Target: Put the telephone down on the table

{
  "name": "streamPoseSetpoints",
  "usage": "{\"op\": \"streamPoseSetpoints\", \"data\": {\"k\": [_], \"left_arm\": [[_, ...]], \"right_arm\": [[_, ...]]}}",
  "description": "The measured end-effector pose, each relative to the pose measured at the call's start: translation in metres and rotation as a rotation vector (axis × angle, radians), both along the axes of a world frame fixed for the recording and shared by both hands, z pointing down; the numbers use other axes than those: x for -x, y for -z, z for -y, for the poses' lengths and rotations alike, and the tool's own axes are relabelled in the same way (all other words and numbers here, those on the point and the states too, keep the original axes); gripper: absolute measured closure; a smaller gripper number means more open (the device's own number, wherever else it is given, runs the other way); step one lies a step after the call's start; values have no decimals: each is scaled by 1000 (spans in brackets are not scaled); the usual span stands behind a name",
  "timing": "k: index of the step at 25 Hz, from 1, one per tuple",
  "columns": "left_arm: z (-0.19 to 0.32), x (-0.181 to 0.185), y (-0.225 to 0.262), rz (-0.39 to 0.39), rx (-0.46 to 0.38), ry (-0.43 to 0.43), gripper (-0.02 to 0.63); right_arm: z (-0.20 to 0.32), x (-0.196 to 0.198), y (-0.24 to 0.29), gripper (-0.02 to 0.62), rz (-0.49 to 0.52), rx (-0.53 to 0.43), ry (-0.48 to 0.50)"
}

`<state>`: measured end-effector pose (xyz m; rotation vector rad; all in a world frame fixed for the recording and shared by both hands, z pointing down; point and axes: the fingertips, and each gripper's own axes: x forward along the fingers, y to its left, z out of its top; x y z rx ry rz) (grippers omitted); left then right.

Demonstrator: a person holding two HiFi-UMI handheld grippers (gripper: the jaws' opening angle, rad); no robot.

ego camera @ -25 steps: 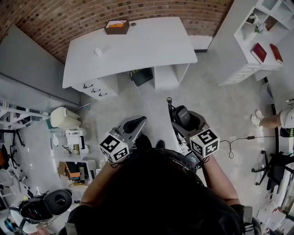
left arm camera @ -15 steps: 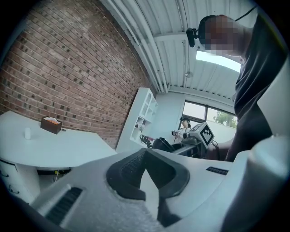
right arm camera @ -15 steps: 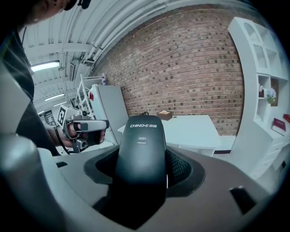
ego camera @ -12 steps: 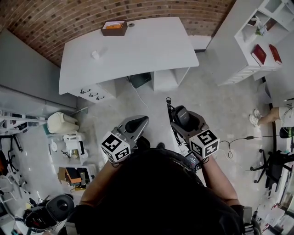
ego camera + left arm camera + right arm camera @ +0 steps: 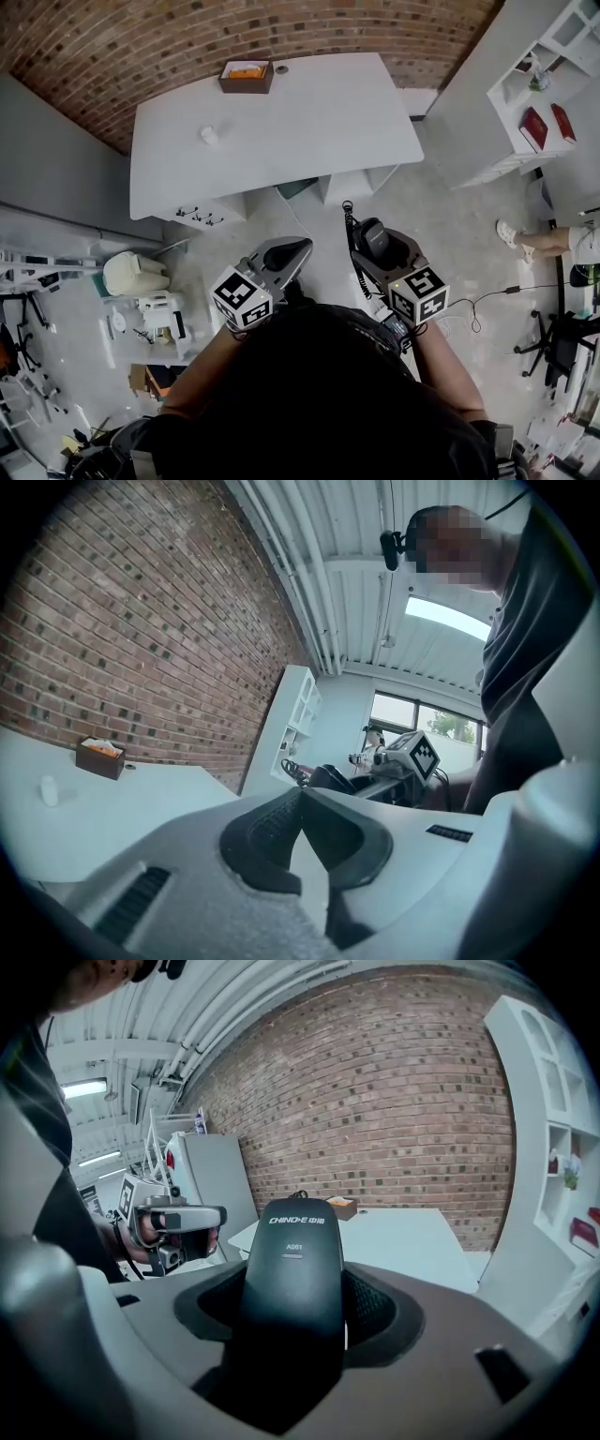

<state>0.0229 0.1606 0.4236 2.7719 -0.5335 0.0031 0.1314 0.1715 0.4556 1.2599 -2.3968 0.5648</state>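
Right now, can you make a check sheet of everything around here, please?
Surface: white table, some way ahead.
Job's things: telephone handset off the table, held in the air.
Clutter: brown box and small white object on the table.
Grippers: right gripper shut on the telephone handset; left gripper shut, empty.
Cables: coiled cord at the handset; black cable on the floor.
Surroundings: brick wall, white shelves.

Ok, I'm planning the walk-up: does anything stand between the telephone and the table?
Nothing visible does. The telephone sits in the right gripper, and the floor up to the table looks open. A brown box and a small white object sit toward its far side.
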Motion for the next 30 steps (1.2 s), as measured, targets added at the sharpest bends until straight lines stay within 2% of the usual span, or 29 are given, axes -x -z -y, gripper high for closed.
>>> {"op": "streamPoseSetpoints", "data": {"k": [11,15,23,30], "left_arm": [[58,69,-1,-15,4,19,600],[60,81,-10,-15,29,20,600],[69,79,-18,-12,54,8,600],[89,76,-21,1,65,42,600]], "right_arm": [[55,69,4,314,-2,-5,4],[57,85,0,314,-3,8,17],[68,78,-6,313,-5,27,-4],[98,65,-7,313,1,28,13]]}}
